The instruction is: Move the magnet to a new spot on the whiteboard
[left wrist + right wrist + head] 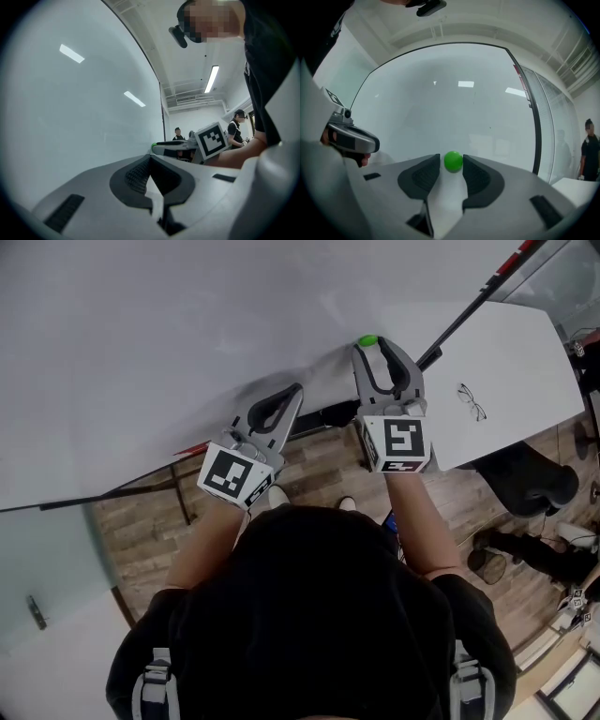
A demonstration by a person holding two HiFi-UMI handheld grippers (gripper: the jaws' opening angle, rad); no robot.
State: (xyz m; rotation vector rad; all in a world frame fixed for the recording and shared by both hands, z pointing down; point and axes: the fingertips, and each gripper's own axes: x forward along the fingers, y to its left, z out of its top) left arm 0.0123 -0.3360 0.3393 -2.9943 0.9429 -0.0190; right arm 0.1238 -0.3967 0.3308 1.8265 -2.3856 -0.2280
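– Green magnet, stuck flat on the whiteboard. Where does it sit from the right gripper?

– Straight ahead, right at the tips. The right gripper view shows it centred between the two jaws, which stand apart. There is a thin strip of white board on each side of it, so the pads do not press on it.

– So nothing is held?

– Nothing. The magnet clings to the board by itself, near the board's lower edge in the head view.

– Does it have a long side to line up with?

– No, it looks round, like a small button, so the jaws may come from any angle. What counts is that it lies in the middle of the gap, with the board face directly beyond it.

– And the left gripper?

– Off to the person's left, well apart from the magnet, and pointed at the board. Its own view shows its jaws together with nothing between them. The right gripper is clearly the nearer one.

– What does the coming move turn on, then?

– Probably on those narrow gaps. A squeeze would catch the magnet squarely. Pulling straight back along the jaws would leave it in place. A sideways drift would likely nudge it across the board
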